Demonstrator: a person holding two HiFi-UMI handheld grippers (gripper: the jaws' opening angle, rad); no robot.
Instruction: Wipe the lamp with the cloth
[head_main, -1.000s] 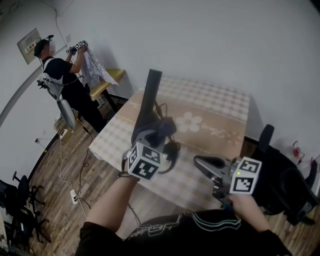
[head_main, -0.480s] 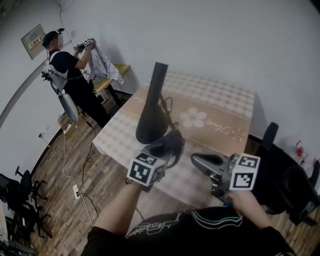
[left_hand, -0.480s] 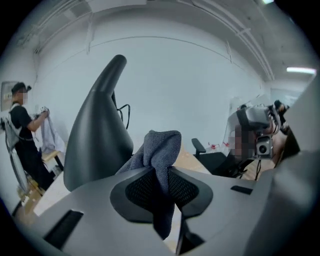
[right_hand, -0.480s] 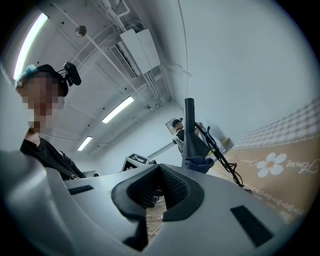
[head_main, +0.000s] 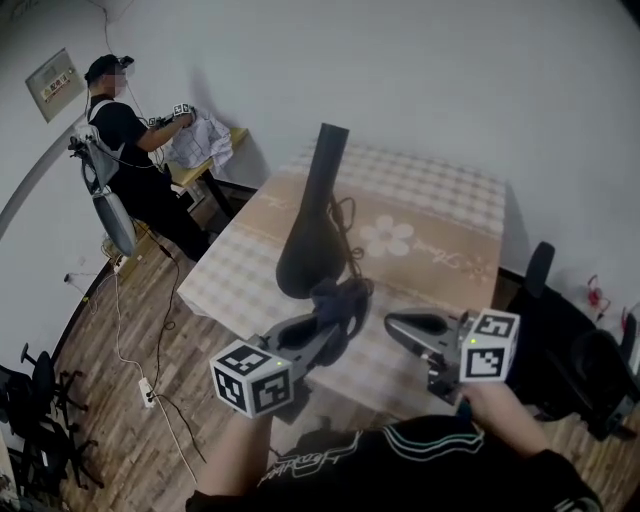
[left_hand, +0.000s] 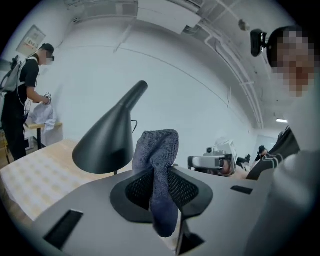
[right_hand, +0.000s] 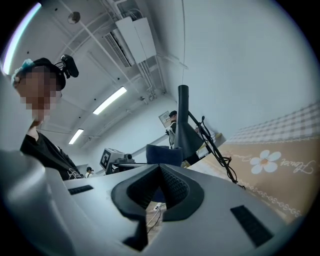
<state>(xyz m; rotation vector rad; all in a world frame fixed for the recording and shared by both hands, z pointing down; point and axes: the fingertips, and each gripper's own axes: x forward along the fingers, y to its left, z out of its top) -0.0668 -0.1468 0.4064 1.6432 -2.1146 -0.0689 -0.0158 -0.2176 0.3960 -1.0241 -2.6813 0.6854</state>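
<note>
the right claw (right_hand: 160, 169) is closed and empty, with the cloth (right_hand: 164, 154) near the lamp (right_hand: 185, 131) beyond.

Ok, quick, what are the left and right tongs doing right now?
Left tongs: closed on the dark blue cloth.
Right tongs: closed, holding nothing.

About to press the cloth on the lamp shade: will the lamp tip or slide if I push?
Probably top-heavy: the lamp carries a wide shade on a thin stem, base unseen, so a hard sideways push might tip it. The cloth droops limp from the shut left tool, so it should cushion contact.
</note>
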